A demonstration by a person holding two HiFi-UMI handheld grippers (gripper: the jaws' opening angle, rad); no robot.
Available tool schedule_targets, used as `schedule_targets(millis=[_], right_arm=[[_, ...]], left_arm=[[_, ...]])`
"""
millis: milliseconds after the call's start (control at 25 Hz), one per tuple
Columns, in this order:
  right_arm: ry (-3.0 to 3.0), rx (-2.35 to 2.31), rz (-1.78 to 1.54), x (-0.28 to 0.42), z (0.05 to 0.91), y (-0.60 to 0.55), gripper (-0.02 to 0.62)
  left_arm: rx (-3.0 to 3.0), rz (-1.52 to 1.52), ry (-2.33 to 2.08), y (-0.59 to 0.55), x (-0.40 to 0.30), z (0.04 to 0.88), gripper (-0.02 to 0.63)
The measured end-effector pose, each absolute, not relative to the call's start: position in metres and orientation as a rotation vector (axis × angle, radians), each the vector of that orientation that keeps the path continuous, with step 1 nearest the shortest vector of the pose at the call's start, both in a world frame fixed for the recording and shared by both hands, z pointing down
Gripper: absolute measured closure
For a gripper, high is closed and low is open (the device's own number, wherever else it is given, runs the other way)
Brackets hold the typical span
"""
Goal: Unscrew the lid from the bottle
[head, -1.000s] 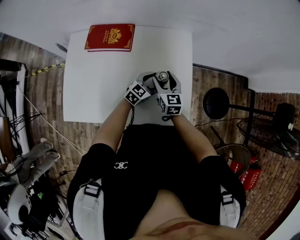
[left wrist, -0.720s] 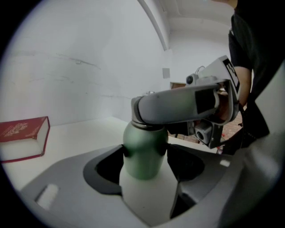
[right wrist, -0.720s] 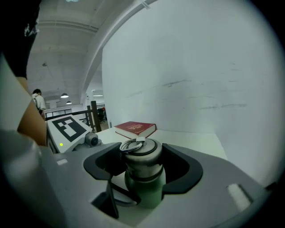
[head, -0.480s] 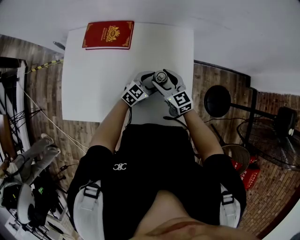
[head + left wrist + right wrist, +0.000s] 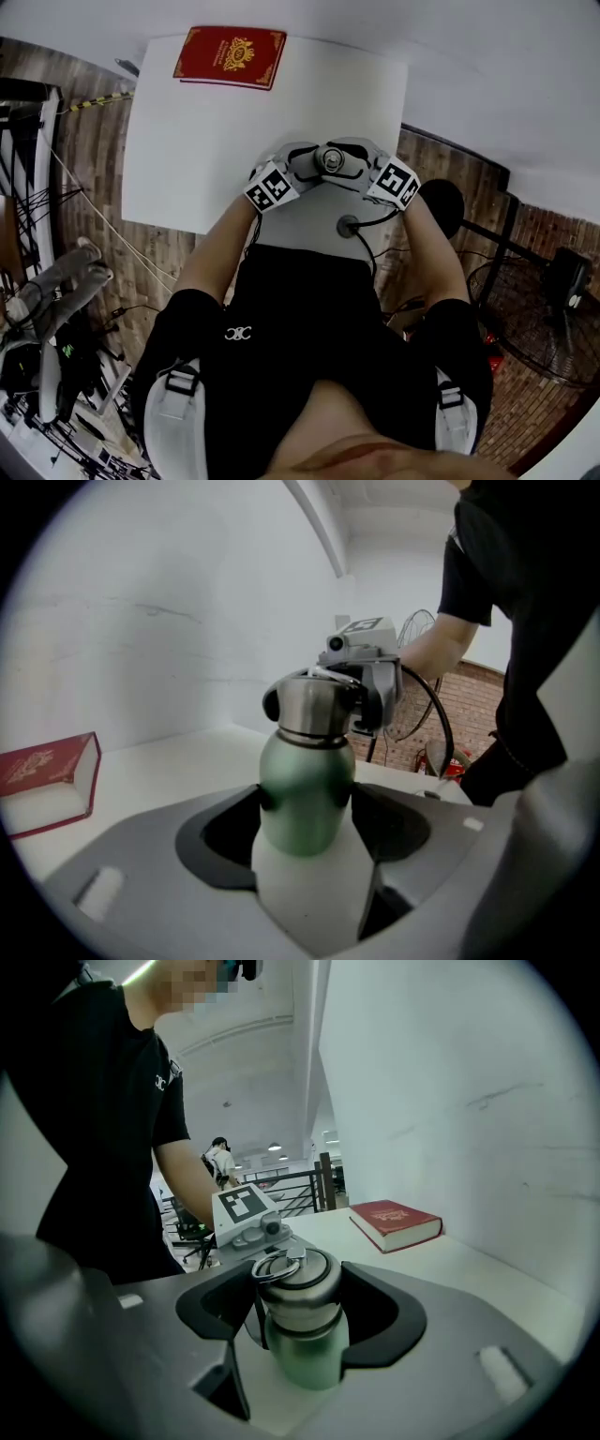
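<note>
at the table's near edge: two grippers, one bottle

on the white table (image 5: 206,150), close to the edge nearest us, we see the green bottle (image 5: 305,780) standing upright. our left gripper (image 5: 305,822) is clenched on its green body, a jaw pressed to each side. our right gripper (image 5: 298,1321) faces it from the opposite side and is clamped round the steel lid (image 5: 298,1288), which sits on the bottle's neck with a ring handle (image 5: 277,1267) on top. well apart, at the far left corner of the table, lies a red book (image 5: 230,56), closed
</note>
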State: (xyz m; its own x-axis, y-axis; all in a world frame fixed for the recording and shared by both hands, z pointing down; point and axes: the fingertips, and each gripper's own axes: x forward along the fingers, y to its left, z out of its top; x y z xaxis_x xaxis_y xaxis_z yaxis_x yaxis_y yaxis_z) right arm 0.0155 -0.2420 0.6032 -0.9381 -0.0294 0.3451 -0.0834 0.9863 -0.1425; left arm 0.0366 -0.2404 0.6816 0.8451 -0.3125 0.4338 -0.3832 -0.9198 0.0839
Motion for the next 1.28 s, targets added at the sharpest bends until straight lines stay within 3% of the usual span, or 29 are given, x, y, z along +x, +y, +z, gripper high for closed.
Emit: schedule_targets(millis=[360, 880, 920, 1000, 1040, 1120, 1280], right_arm=[[-2.861, 0.183, 0.191, 0.016, 0.565, -0.244, 0.307], [-2.886, 0.831, 0.199, 0.054, 0.522, -0.259, 0.307], [-2.887, 0.887, 0.206, 0.057, 0.517, -0.259, 0.307], [-2.868, 1.013, 0.199, 0.064, 0.507, -0.259, 0.307], [-2.853, 1.084, 0.191, 0.069, 0.501, -0.259, 0.307], [-2.825, 1.244, 0.187, 0.078, 0.489, -0.262, 0.307], [-2.786, 1.52, 0.218, 0.094, 0.46, -0.265, 0.307]], left_arm=[[2.849, 0.627, -0.557, -0.24, 0.036, 0.683, 0.247], [2.772, 0.51, -0.808, -0.235, -0.003, 0.646, 0.25], [2.769, 0.504, -0.869, -0.236, -0.011, 0.638, 0.282], [2.77, 0.504, -1.003, -0.24, -0.027, 0.62, 0.463], [2.772, 0.49, -1.068, -0.244, -0.034, 0.609, 0.518], [2.765, 0.425, -1.195, -0.253, -0.048, 0.583, 0.552], [2.686, 0.314, -1.433, -0.267, -0.078, 0.53, 0.552]])
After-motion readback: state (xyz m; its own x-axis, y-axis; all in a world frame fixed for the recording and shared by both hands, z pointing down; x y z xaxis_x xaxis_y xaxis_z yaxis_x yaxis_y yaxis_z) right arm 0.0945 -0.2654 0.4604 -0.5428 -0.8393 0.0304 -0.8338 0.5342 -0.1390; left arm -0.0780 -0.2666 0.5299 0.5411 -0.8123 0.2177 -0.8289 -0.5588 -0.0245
